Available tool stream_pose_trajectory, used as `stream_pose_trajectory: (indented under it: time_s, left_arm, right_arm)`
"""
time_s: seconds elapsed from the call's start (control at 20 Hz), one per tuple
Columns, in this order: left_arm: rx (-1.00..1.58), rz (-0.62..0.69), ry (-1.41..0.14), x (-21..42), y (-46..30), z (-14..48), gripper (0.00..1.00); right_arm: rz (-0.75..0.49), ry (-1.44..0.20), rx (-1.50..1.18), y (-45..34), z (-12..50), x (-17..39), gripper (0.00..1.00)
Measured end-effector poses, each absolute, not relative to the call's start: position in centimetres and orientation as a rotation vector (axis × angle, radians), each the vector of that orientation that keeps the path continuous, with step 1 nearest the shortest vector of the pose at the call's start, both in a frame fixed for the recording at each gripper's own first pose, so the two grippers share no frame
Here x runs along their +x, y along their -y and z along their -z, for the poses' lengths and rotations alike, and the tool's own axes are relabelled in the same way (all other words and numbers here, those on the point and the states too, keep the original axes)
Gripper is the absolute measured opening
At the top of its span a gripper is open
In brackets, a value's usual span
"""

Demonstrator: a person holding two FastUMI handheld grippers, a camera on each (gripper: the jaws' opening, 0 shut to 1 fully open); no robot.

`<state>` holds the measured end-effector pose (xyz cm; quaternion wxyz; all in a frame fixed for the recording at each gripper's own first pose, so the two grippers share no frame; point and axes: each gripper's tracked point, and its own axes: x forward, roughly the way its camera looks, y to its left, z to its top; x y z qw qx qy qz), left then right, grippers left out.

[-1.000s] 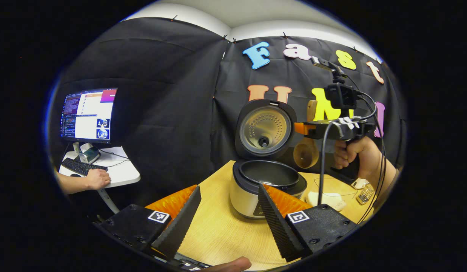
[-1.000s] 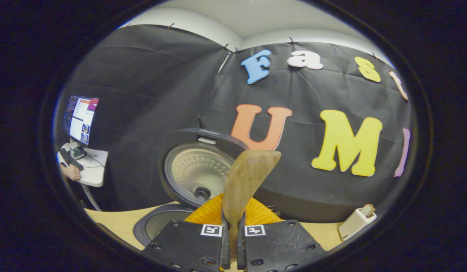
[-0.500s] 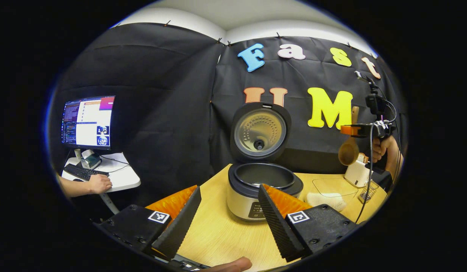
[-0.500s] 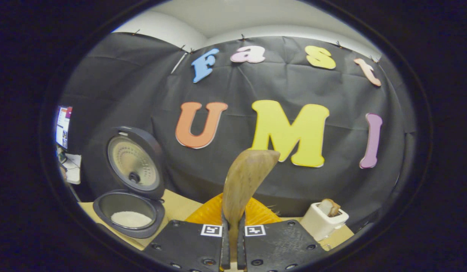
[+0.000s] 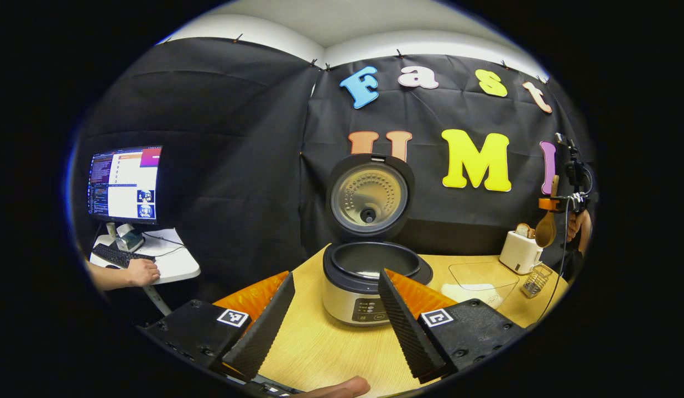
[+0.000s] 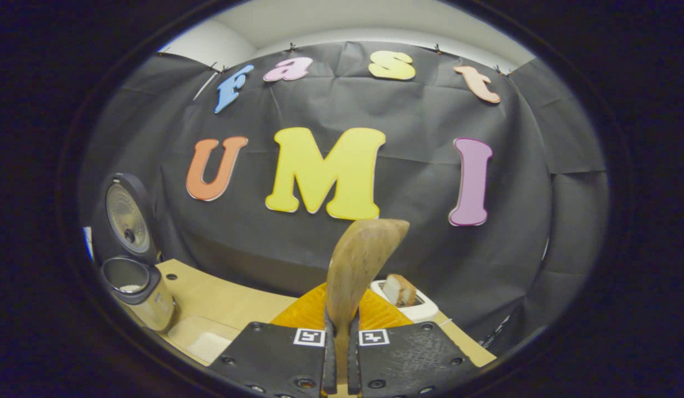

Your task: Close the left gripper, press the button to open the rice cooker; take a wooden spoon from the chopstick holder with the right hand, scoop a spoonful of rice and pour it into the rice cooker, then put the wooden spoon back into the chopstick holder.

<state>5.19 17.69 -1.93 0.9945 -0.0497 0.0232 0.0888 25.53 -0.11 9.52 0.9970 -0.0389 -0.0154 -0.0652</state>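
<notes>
Right gripper (image 6: pixel 342 354) pinches the brown wooden spoon (image 6: pixel 359 265), bowl upright. Left gripper (image 5: pixel 333 326) spread wide, near the round silver-and-black rice cooker (image 5: pixel 369 276), lid up.

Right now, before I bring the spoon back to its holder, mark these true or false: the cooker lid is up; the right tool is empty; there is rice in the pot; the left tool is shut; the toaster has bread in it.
1. The rice cooker has its lid up. True.
2. The right tool is empty. False: it is shut on the wooden spoon.
3. There is rice in the pot. True: a white patch shows inside in the right gripper view.
4. The left tool is shut. False: its fingers stand wide apart.
5. The toaster has bread in it. True.
</notes>
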Motion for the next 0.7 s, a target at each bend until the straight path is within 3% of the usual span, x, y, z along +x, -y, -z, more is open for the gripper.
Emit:
stream_pose_trajectory:
  time_s: [0.7]
  left_arm:
    - [-0.074, -0.177, -0.064, 5.7, -17.0, 2.4, 0.97]
  right_arm:
    - [0.234, -0.216, 0.012, 9.8, 2.9, 29.5, 0.10]
